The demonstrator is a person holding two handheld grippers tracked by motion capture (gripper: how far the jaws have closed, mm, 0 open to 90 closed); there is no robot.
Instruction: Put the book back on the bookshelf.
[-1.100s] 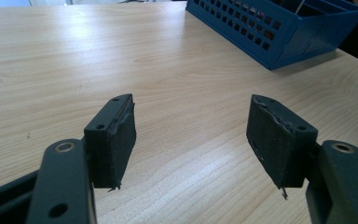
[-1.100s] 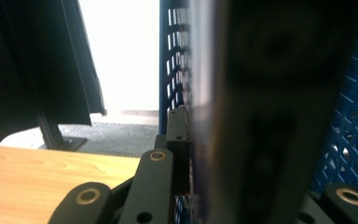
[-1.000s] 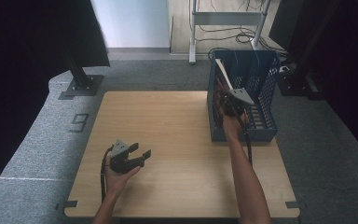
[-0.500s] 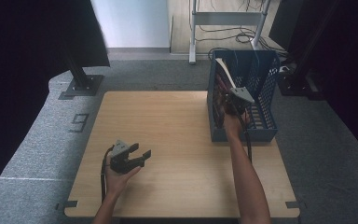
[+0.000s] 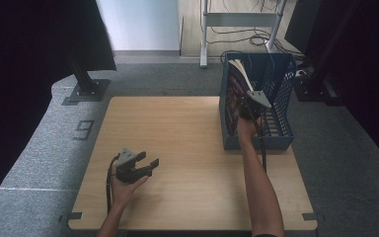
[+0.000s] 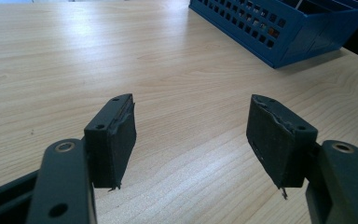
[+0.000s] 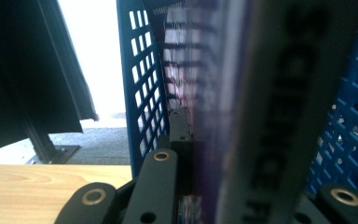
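A blue mesh basket point(image 5: 282, 139) stands on end at the table's right side, with books upright inside it. My right gripper point(image 5: 248, 107) reaches into the basket and is shut on one book point(image 5: 239, 69). In the right gripper view that book's point(image 7: 265, 116) grey spine with dark letters fills the gap of my right gripper point(image 7: 228, 144), and the basket wall point(image 7: 140, 84) rises to its left. My left gripper point(image 5: 149, 158) rests low on the wooden table point(image 5: 187, 128) near the front left, open and holding nothing. In the left gripper view, bare wood lies in the gap of my left gripper point(image 6: 191, 135).
The basket point(image 6: 279, 28) lies well ahead and to the right of the left gripper. Black stand legs point(image 5: 86, 86) and a metal frame point(image 5: 237, 19) stand on the grey floor beyond the table's far edge.
The right gripper and its book have shifted very slightly inside the basket. The left gripper has stayed where it was.
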